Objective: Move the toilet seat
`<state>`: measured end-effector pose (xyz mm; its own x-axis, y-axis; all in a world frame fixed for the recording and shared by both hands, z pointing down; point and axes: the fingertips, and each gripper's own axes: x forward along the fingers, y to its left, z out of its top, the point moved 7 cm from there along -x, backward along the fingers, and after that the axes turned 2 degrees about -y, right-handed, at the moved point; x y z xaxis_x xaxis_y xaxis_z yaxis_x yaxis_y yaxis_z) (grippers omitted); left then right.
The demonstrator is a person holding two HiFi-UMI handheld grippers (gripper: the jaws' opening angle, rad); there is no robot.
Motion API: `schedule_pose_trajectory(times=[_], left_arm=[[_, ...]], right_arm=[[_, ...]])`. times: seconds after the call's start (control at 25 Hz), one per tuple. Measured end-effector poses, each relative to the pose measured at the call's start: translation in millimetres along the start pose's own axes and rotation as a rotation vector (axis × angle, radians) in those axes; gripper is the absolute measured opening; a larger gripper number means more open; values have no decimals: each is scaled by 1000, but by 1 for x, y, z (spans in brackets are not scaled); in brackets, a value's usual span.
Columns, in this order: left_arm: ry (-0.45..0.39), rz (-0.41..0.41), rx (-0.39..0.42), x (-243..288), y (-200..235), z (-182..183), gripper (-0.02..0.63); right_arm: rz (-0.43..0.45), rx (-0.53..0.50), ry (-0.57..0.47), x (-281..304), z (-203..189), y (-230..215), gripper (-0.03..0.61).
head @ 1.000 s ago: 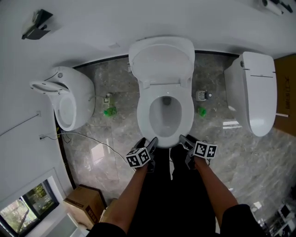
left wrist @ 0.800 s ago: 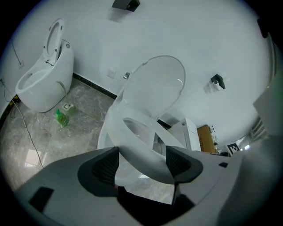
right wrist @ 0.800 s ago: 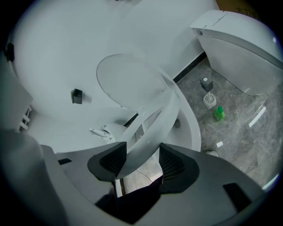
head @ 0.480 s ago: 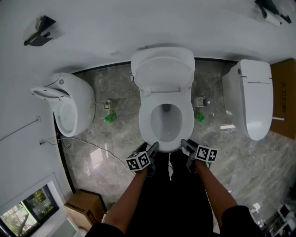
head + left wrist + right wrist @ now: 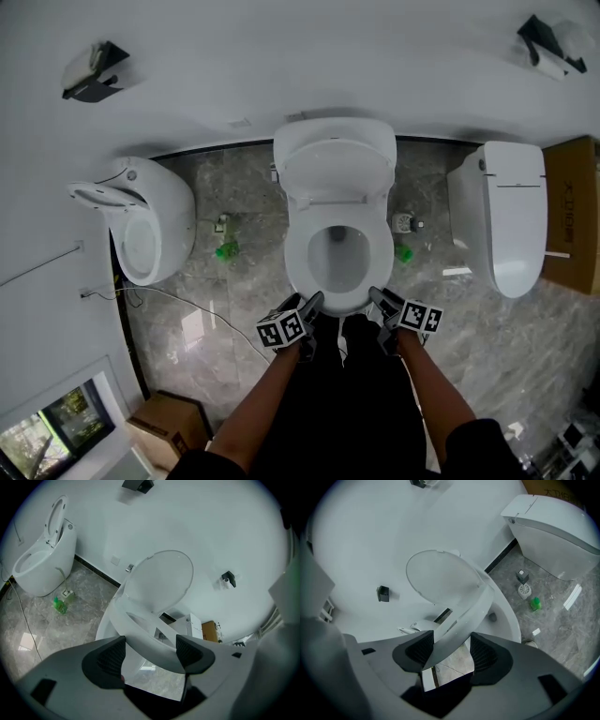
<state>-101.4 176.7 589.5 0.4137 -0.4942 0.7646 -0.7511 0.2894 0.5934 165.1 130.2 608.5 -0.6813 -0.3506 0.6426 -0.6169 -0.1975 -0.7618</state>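
Low in the middle of the head view, the left gripper (image 5: 307, 302) and right gripper (image 5: 380, 298) each clamp the front rim of the toilet seat (image 5: 300, 258). The seat slants up off the bowl (image 5: 511, 620), with the lid (image 5: 336, 169) upright behind it.

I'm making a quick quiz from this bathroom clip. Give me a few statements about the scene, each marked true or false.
1. The seat lies flat on the bowl. False: its front is raised off the bowl.
2. Its lid stands up. True.
3. Only the left gripper grips the seat. False: the right gripper has its fingers on it too.
4. The toilet on the right is closed. True.
5. A green bottle stands on the floor. True.
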Motion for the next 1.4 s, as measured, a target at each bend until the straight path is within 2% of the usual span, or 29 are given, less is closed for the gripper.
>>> schedule_pose_trajectory(times=[0.32,0.56,0.8,1.4], left_arm=[[-24,-38,-13,-1,-10,23,342],[-14,-51,-18,-4,-13,34,344],[-10,-107,-9,-8,-15,43,344],[-9,-134,-25,-9,-23,67,344]], right_arm=[[13,47,-107,-1,14,16,244],[4,59,-145,-1,19,25,244],[-4,80,-183,-2,26,33,244],[-33,111,-233,0,41,51,245]])
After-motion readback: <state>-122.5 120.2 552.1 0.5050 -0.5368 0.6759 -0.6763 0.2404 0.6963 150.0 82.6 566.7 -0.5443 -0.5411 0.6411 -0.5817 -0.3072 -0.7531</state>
